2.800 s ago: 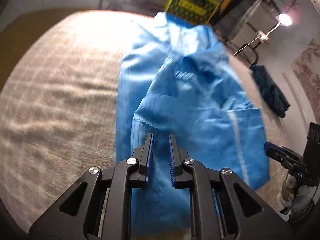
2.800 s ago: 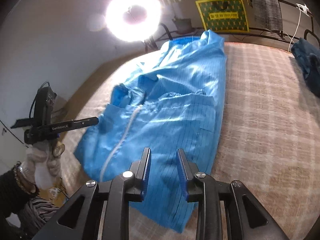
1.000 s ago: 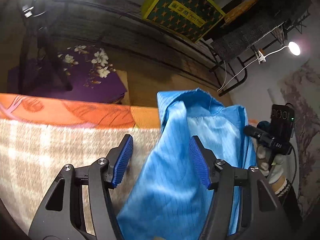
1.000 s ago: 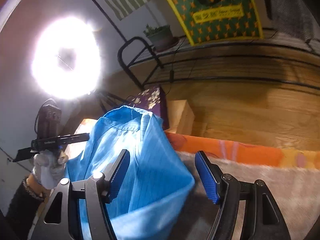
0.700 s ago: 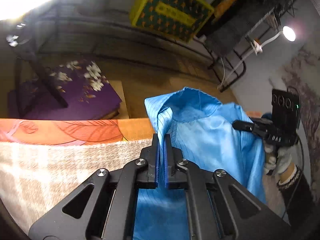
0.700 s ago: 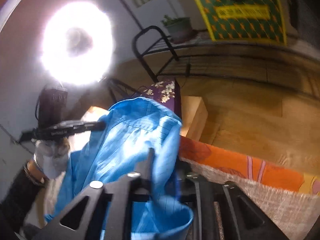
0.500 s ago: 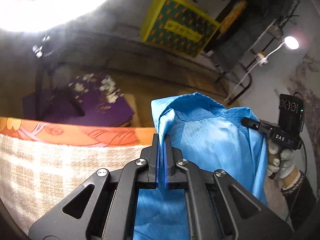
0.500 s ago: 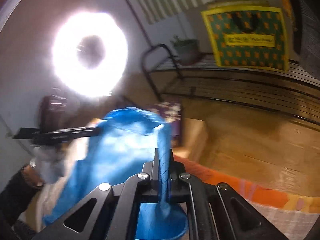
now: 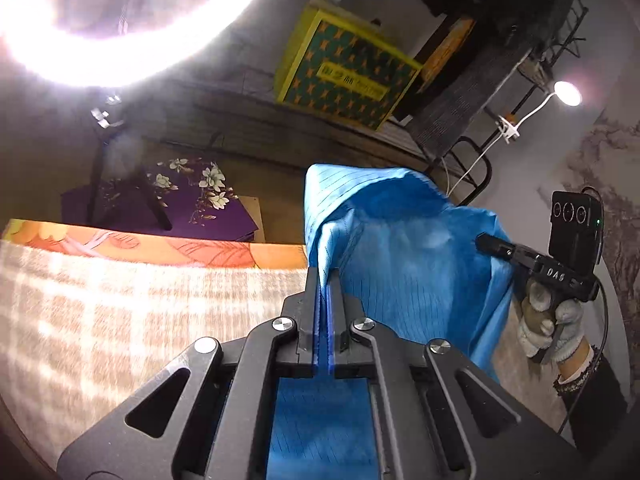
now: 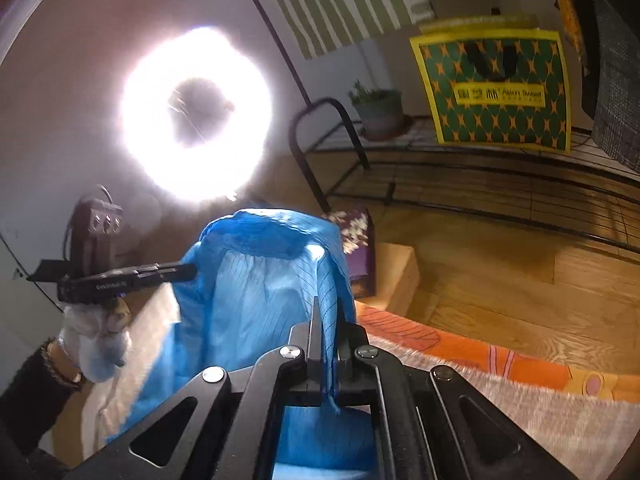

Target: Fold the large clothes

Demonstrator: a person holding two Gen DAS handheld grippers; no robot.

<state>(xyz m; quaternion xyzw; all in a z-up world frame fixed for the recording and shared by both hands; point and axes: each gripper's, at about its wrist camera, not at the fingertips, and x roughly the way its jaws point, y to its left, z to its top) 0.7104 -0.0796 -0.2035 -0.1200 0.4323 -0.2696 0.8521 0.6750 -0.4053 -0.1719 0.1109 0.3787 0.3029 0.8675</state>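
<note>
The left gripper [image 9: 325,280] has its fingers [image 9: 311,300] pressed together on a fold of the blue garment [image 9: 404,264], pinching its edge. The right gripper [image 10: 326,312] likewise pinches the garment [image 10: 256,292] between closed fingers [image 10: 316,332]. The cloth hangs between the two grippers, lifted above the plaid blanket [image 9: 120,312], its top edge arching up and its lower part trailing beneath the fingers. Each gripper is held by a gloved hand [image 9: 548,320], the other hand [image 10: 96,340] showing in the right view. Beyond the blanket's orange border [image 9: 160,246] lie a wooden floor [image 10: 520,264], a purple flowered box [image 9: 180,204], a wire rack [image 10: 480,176] with a green-and-yellow bag [image 10: 496,88], and a bright ring light [image 10: 196,120].
</note>
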